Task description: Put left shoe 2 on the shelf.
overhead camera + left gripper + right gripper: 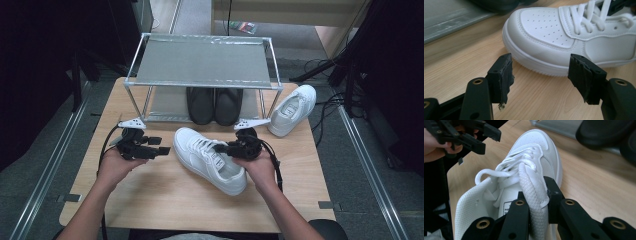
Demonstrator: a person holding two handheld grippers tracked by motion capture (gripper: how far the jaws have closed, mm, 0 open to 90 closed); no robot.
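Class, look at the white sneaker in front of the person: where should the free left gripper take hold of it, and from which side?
Probably the toe of the white sneaker, from the left gripper side. It points that way, low and rounded, between open jaws. The right gripper already pinches the collar.

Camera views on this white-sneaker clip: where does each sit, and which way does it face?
High view: above the person's side, looking forward and down at table, rack, forearms.
Left gripper view: rides the open left gripper, facing the white sneaker toe.
Right gripper view: rides the right gripper, shut on the sneaker's side wall.
All three share that sneaker.
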